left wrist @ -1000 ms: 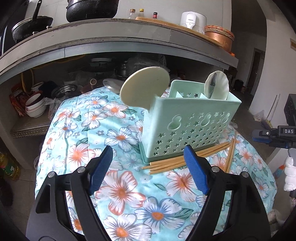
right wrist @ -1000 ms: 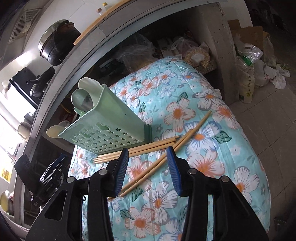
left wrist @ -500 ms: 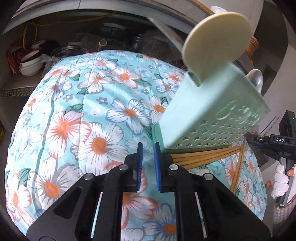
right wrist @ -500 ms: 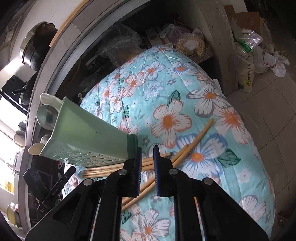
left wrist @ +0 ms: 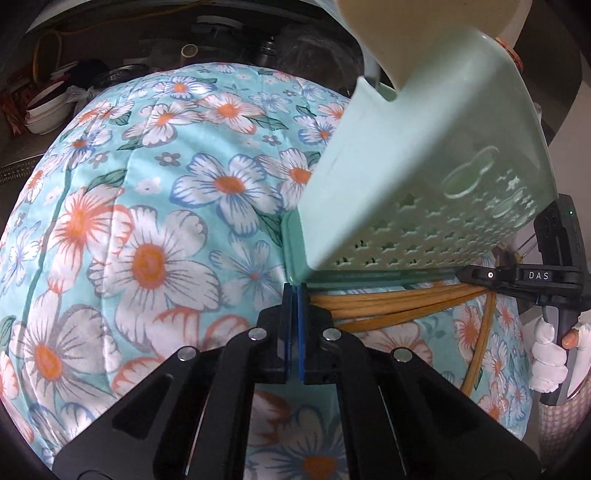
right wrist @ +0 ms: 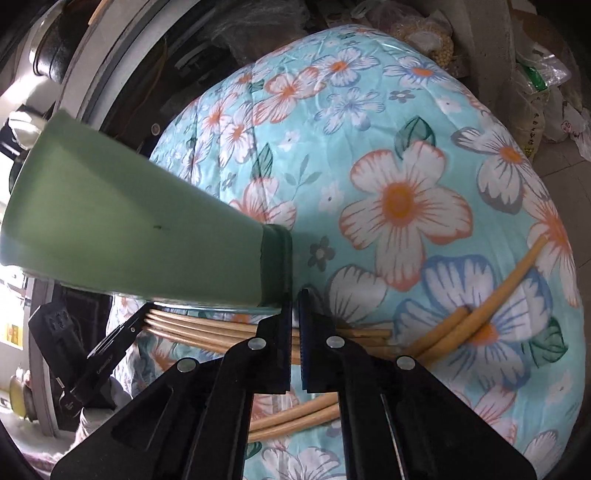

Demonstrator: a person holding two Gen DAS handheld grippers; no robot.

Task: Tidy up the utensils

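- Floral cloth (left wrist: 155,236) in turquoise, white and orange covers the work surface, with dark shelving and stacked white bowls (left wrist: 44,118) behind it.
- A mint-green utensil holder (left wrist: 417,192) with star-shaped perforations stands on the cloth; in the right wrist view it shows as a plain green wall (right wrist: 122,229) with a darker base.
- A cream round-ended piece (left wrist: 424,33) rises at the holder's top in the left wrist view.
- Wooden chopsticks (left wrist: 391,302) lie in a loose bundle on the cloth just beside the holder's base; in the right wrist view the bundle (right wrist: 207,328) runs along the base, with further sticks (right wrist: 461,325) angling away across a blue-edged flower.
- The left gripper (left wrist: 293,295) is angled down at the holder's near corner, by the ends of the chopsticks; its blue pads meet with nothing between them.
- The right gripper (right wrist: 294,306) points down at the holder's opposite corner, over the chopstick bundle; its jaws are drawn together to a thin slit, and no stick is seen pinched between the pads.
- A white-gloved hand (left wrist: 550,354) holds the right gripper's black handle at the frame's right edge in the left wrist view.
- Plastic bags (right wrist: 543,85) sit on the floor beyond the cloth in the right wrist view.
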